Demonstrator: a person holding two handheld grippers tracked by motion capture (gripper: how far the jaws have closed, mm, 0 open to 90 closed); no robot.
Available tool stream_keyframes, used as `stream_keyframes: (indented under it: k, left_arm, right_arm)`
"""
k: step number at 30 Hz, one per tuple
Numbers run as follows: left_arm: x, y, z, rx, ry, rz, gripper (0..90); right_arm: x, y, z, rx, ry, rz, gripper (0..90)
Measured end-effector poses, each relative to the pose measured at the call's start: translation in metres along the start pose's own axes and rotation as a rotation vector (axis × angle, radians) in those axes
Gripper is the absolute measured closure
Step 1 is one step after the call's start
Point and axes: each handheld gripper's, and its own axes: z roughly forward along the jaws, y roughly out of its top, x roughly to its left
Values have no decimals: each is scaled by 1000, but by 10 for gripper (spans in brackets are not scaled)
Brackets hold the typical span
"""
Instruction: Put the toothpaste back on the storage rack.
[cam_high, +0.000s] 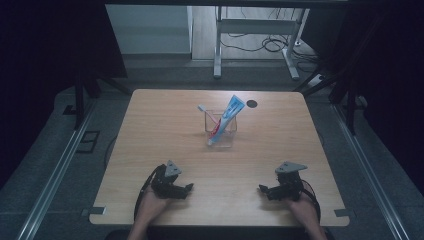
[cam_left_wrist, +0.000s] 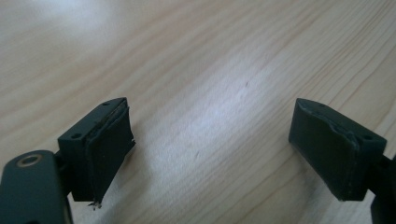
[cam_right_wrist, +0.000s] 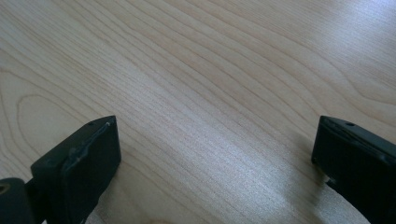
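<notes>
A clear cup (cam_high: 220, 131) stands in the middle of the wooden desk (cam_high: 150, 120), with a blue and red toothpaste tube (cam_high: 224, 119) and a toothbrush (cam_high: 209, 114) leaning inside it. The left claw (cam_high: 189, 186) and the right claw (cam_high: 262, 189) rest near the front edge, well apart from the cup. Both claws are wide open and hold nothing.

Wooden table (cam_high: 150, 130) (clear cup (cam_high: 220, 131) atop)
</notes>
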Motion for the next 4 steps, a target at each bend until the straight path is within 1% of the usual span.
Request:
stream_keyframes:
  k: [1, 2, 4]
  left_arm:
    - [0, 0, 0, 2, -1, -3, 135]
    - [0, 0, 0, 3, -4, -14, 134]
    - [1, 0, 0, 3, 1, -20, 134]
  right_arm:
    - [0, 0, 0, 0, 1, 1, 8]
    - [0, 0, 0, 0, 1, 0, 8]
    - [0, 0, 0, 0, 0, 0, 8]
